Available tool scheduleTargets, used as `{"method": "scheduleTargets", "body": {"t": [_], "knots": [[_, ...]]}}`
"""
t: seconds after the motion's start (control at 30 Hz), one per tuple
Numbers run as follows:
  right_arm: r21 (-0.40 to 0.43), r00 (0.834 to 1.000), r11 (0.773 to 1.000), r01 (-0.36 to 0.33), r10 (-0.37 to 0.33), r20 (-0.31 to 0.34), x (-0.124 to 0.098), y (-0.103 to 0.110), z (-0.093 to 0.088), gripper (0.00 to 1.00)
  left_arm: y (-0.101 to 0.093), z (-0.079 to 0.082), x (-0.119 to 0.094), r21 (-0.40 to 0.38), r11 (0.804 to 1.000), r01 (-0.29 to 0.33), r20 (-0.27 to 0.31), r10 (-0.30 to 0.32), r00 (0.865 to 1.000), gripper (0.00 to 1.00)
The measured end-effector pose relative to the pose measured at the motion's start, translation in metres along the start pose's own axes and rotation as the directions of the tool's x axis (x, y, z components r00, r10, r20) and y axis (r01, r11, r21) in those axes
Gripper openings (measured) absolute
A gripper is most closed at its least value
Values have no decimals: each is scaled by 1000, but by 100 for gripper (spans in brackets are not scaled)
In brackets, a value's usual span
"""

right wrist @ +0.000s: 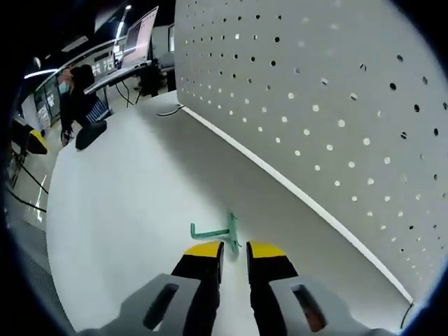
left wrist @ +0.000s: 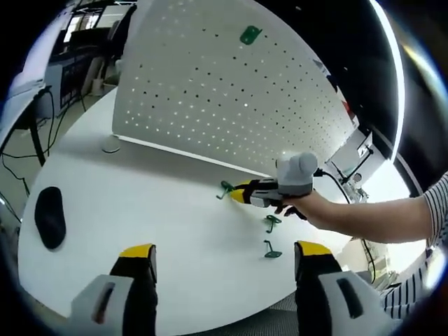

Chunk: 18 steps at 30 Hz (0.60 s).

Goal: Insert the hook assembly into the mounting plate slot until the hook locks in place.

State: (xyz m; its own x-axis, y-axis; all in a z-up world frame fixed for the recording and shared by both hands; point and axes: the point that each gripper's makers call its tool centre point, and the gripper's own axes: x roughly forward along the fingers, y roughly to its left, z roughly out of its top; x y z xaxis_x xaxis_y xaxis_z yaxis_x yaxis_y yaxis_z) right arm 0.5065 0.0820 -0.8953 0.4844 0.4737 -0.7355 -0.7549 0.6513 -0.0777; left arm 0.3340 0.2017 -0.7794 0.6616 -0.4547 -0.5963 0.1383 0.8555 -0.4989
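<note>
a green hook (right wrist: 222,232) lies on the white counter (right wrist: 133,210) right at the tips of the right claw (right wrist: 234,250), its flat plate end standing up just ahead of the gap between the yellow-tipped jaws and its thin arm reaching off to the left of them. the jaws are nearly together, with only a narrow slot between them, and whether they actually pinch the hook's plate cannot be told. in the left gripper view the same hook (left wrist: 225,189) pokes out just beyond the right claw (left wrist: 239,194), which a hand (left wrist: 311,208) holds low over the counter (left wrist: 140,203). two more green hooks (left wrist: 272,222) (left wrist: 271,250) sit on the counter just nearer than that claw. a fourth green hook (left wrist: 250,34) hangs high on the white pegboard (left wrist: 231,84) that stands upright behind, well above the right claw. the left claw (left wrist: 225,255) hangs wide open with nothing between its jaws, well apart from the hooks. a black computer mouse (left wrist: 50,217) rests far to its left.
</note>
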Motion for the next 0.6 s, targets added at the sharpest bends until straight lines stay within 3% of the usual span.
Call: {"method": "scheduleTargets", "body": {"t": [0.2, 0.6], "knots": [[-64, 1000, 998, -13, 13, -8, 3, -1, 2, 4, 1, -2, -1, -6, 1000, -2, -7, 2, 1000, 82], [-48, 1000, 999, -19, 18, -24, -3, 0, -4, 1, -5, 0, 3, 5, 1000, 6, -9, -6, 1000, 82]]}}
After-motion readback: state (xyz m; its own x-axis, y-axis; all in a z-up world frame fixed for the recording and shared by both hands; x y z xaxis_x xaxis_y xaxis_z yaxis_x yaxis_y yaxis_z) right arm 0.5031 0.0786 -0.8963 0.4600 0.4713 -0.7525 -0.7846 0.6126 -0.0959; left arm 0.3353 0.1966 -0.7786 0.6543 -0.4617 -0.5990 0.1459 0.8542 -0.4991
